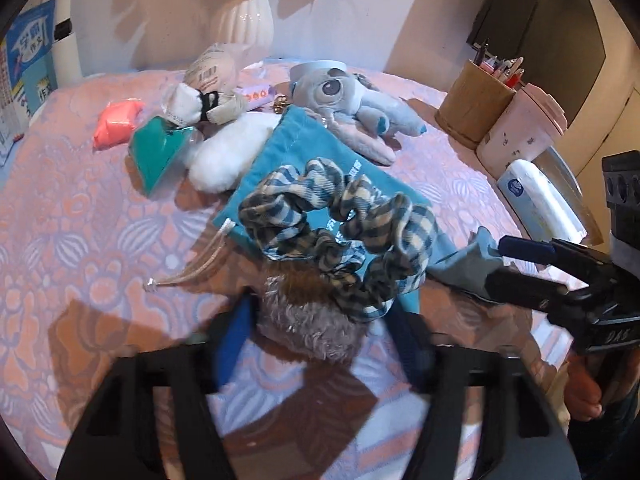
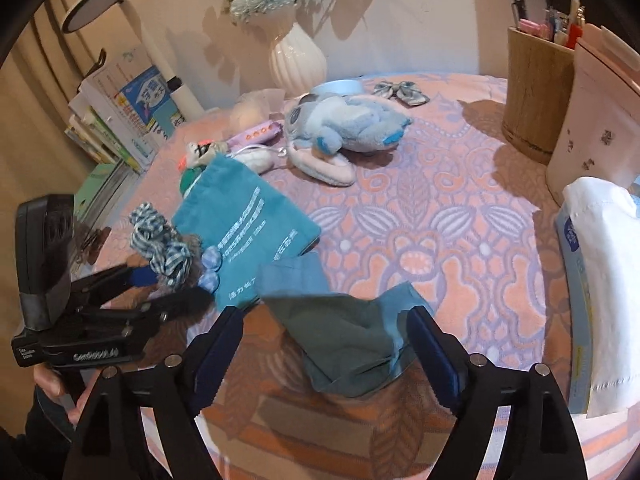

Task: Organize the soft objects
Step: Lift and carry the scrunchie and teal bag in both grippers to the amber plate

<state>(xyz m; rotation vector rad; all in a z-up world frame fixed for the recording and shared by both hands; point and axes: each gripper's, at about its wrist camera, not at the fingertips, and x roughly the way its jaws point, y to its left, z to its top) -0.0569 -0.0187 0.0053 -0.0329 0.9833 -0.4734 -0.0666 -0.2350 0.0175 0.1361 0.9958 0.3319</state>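
On the pink patterned cloth (image 2: 440,208) the teal pouch (image 2: 240,220) lies centre-left, my right claw (image 2: 326,344) gaping around the loose grey-blue cloth (image 2: 344,336), my left claw (image 1: 320,340) half-spread astride the furry scrunchie (image 1: 312,328).

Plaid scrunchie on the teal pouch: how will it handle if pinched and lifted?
Plaid scrunchie looks floppy: its ruffled fabric loop would likely sag and stretch. Probably light. It lies on the teal pouch and a fuzzy scrunchie, so lifting may drag those.
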